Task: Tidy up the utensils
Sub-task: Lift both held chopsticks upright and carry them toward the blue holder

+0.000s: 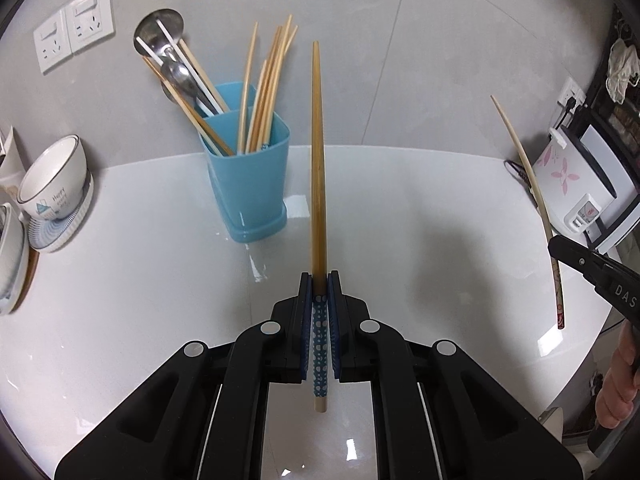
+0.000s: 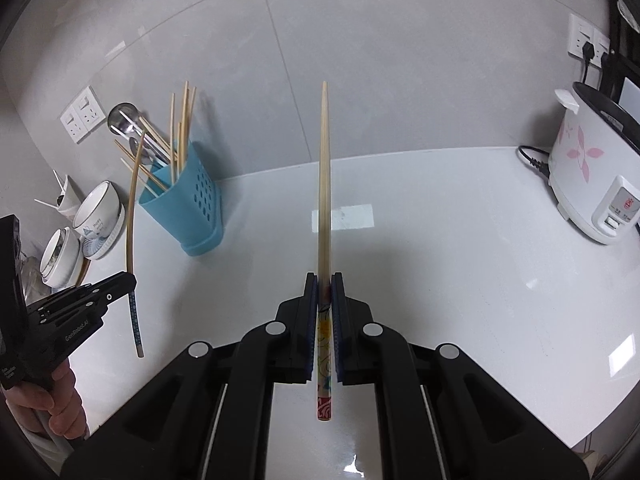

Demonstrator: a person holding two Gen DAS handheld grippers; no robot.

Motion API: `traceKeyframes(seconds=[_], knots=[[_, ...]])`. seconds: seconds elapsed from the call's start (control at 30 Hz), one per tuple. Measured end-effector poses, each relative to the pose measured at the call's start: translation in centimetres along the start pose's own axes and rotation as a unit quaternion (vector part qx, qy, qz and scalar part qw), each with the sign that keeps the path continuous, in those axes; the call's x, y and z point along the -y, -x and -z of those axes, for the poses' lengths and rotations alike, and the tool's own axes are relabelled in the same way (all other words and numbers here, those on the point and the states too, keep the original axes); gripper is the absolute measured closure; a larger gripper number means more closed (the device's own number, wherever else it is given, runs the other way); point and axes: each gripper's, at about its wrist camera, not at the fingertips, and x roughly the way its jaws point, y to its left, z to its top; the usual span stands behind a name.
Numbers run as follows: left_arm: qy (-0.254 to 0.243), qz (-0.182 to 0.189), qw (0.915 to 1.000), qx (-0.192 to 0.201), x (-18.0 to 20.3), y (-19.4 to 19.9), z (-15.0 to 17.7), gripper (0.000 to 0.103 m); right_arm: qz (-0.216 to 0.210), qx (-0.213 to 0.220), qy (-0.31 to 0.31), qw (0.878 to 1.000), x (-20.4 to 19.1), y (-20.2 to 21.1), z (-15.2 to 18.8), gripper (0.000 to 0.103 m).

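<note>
Far left on the white countertop sit stacked bowls on a blue-striped plate, the upper white bowl tilted on its side. Above them a pair of wall sockets is set into the grey tile. Next along stands the blue utensil holder, near the back wall, with a metal ladle and spoon in one compartment and a bunch of bamboo chopsticks in the other.

The left gripper hangs above the counter in front of the holder, its jaws pinching a darker bamboo chopstick just above its blue dotted handle; the tapered tip points up and away, the butt end sticking out behind the pads.

Further right, the right gripper is clamped on a paler chopstick with a colourful painted handle and a red butt end, also clear of the counter, tip up. The two grippers are well apart, each gripped by a bare hand.

At the far right a white rice cooker with pink flowers stands by the wall, its cord trailing behind.
</note>
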Motion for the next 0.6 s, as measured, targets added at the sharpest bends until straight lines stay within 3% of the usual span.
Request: traceKeyframes(seconds=[0.6], knots=[[0.006,-0.011,0.9978,0.065,-3.1,2.4,-3.4,0.096,-0.024,0.057,0.041,0.997,-6.3,0.6,-3.9,0.097]])
